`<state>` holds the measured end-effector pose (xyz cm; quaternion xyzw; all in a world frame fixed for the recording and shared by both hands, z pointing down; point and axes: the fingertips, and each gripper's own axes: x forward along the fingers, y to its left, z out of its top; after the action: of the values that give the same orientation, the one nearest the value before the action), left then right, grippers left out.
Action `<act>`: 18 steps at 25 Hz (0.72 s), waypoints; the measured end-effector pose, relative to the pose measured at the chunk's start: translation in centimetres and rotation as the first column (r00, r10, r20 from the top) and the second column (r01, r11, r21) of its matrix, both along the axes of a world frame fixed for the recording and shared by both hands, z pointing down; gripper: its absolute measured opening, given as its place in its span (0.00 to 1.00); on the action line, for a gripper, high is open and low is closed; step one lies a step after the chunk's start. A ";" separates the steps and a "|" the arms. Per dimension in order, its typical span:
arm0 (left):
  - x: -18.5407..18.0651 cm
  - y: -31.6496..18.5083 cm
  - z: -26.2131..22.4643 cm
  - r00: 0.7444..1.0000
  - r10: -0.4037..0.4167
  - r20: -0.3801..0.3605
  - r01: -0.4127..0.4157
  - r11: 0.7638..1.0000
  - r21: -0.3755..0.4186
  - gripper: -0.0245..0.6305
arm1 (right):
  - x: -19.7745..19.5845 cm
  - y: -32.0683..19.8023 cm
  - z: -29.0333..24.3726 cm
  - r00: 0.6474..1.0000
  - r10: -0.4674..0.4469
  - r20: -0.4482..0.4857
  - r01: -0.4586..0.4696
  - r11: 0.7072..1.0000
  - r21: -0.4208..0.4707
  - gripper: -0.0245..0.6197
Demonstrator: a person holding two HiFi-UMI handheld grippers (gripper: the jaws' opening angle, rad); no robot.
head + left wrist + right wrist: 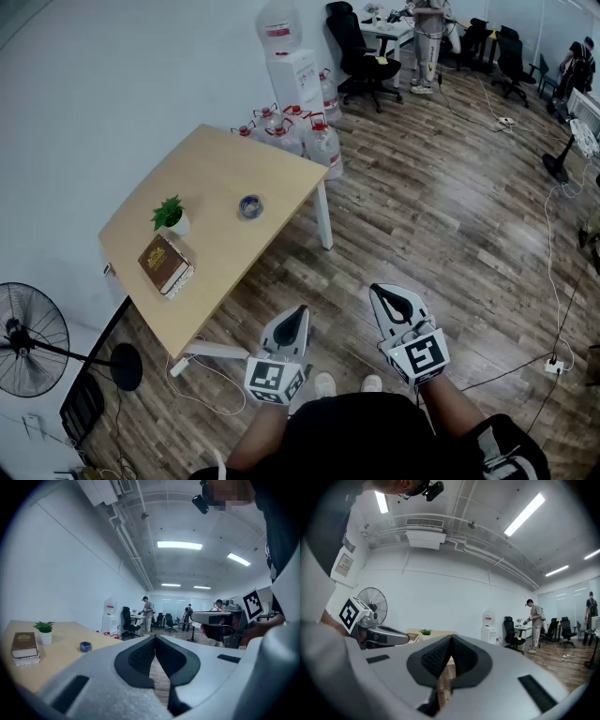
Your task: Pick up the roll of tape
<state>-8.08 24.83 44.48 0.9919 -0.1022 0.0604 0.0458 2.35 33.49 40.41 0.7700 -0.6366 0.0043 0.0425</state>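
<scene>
A light wooden worktop (225, 169) is seen at the far left of the head view, set against a white wall. The roll of tape (250, 206), small and bluish, lies flat on the worktop towards its right side, with bare wood all round it. A potted plant (171, 216) is placed to the left of the tape, well apart from it, and a brown book (165, 265) lies nearer still, close to the plant, resting on something white.

Both claws are held low over the wooden floor (450, 234), near the person's body and well apart from the worktop. The left claw (298, 311) is closed, its dark pads meeting at the tips with nothing between them, as is shown in the left gripper view (154, 637). In that view the tape (85, 646) is seen on the worktop off to the left, beyond the claw. The right claw (378, 291) is likewise closed and empty, its pads pressed together in the right gripper view (451, 637).

A standing fan (33, 352) is placed at the near left beside the worktop. A water dispenser (298, 80) and several large water bottles (323, 141) are gathered past the worktop's far right corner.
</scene>
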 end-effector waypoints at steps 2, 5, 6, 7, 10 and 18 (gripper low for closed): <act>-0.4 -0.7 0.2 1.000 -0.021 0.009 0.021 1.000 0.003 0.04 | -0.1 -0.3 0.0 1.000 0.005 -0.007 -0.005 1.000 -0.004 0.02; -1.0 -1.6 0.4 0.999 -0.034 0.014 0.034 0.999 0.002 0.04 | -0.5 -0.9 0.2 1.000 0.010 -0.017 -0.010 1.000 -0.010 0.02; -1.2 -2.0 0.4 0.999 -0.034 0.014 0.034 0.999 0.001 0.04 | -0.7 -1.2 0.2 1.000 0.011 -0.019 -0.012 1.000 -0.014 0.02; -1.4 -2.3 0.5 0.999 -0.033 0.012 0.033 0.999 -0.001 0.04 | -0.8 -1.5 0.3 1.000 0.012 -0.022 -0.012 1.000 -0.017 0.02; -1.8 -3.6 0.7 1.000 -0.027 0.014 0.027 1.000 -0.004 0.04 | -1.5 -2.9 0.3 1.000 0.000 -0.024 -0.001 1.000 -0.015 0.03; -4.7 -8.4 0.7 0.999 -0.030 0.028 0.030 1.000 0.009 0.04 | -3.5 -7.0 -0.1 0.999 -0.001 0.037 -0.001 0.999 0.041 0.03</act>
<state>-12.82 16.45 45.21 0.9895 -0.1181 0.0730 0.0409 -1.13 26.45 40.29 0.7705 -0.6372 0.0054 0.0151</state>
